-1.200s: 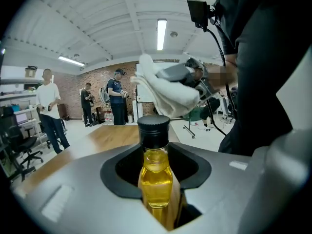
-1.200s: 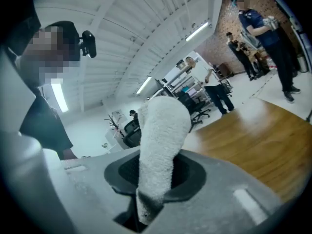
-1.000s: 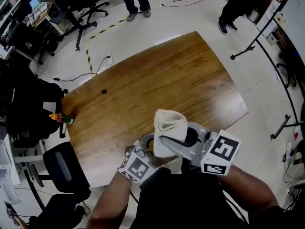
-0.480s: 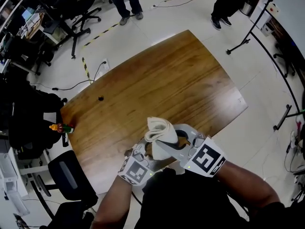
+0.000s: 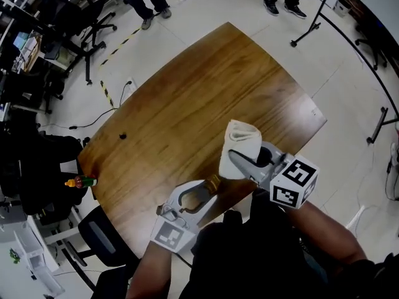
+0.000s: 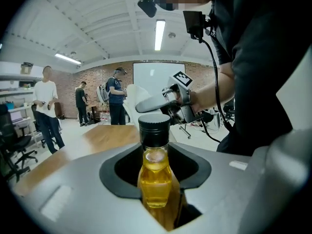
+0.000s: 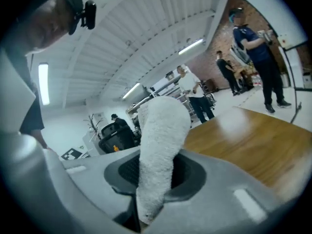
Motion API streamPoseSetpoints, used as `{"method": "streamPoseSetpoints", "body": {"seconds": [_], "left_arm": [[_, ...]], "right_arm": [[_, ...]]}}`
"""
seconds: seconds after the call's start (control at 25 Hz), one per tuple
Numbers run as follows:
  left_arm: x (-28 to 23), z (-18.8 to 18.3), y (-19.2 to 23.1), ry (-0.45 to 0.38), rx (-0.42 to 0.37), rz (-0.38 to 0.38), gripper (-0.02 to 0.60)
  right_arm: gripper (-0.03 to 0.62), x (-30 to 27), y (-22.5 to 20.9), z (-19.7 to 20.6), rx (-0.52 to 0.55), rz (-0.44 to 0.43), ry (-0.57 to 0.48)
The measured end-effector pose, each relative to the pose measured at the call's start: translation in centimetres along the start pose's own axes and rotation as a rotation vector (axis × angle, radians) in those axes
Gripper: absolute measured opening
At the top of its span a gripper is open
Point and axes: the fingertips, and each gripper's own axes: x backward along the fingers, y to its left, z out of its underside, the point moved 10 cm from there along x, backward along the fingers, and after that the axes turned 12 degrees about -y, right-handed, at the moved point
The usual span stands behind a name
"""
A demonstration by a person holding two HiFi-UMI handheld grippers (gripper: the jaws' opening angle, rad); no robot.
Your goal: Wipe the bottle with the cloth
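Observation:
A small bottle of amber liquid with a black cap is clamped by its body in my left gripper, low over the near edge of the wooden table. In the left gripper view the bottle stands upright between the jaws. My right gripper is shut on a folded white cloth, up and to the right of the bottle and apart from it. In the right gripper view the cloth sticks up from between the jaws. The right gripper shows beyond the cap in the left gripper view.
A small black object lies near the table's far left edge. A small green and orange bottle sits beyond the table's left corner, above a black office chair. People stand on the floor past the far end.
The cloth sat against the bottle earlier. My right gripper has since carried it up and to the right, off the bottle, and my left gripper with the bottle has dropped slightly toward the near edge.

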Motion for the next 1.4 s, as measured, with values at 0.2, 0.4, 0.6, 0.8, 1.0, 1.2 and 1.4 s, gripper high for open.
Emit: {"method": "streamPoseSetpoints", "body": {"seconds": [0.2,0.4,0.6,0.8,1.0,1.2,1.4], "left_arm": [[0.0,0.0,0.3,0.005,0.026,-0.003,0.172],[-0.6,-0.1,-0.2,0.036,0.074,-0.009,0.172],[-1.1,0.2,-0.8,0.053,0.098,-0.009,0.172],[-1.3,0.5,-1.0,0.042,0.105,-0.009,0.172],[-0.6,0.2,-1.0,0.016,0.113,-0.013,0.172],[-0.4,0.3,-0.7,0.022,0.098,-0.010,0.172],[-0.4,0.4,-0.6,-0.004,0.073,-0.011,0.172]], "right_arm": [[0.072,1.2,-3.0,2.6,-0.313,-0.071,0.061],[0.072,-0.7,0.0,5.9,-0.487,-0.373,0.191],[0.072,-1.2,-1.1,8.5,-0.497,-0.377,0.226],[0.072,-1.9,-2.7,10.0,-0.356,-0.306,0.327],[0.071,-3.0,-2.3,11.2,-0.140,-0.193,0.491],[0.071,-4.4,-1.6,12.0,0.111,-0.129,0.656],[0.071,-4.9,-0.6,13.4,0.307,-0.093,0.722]]}}
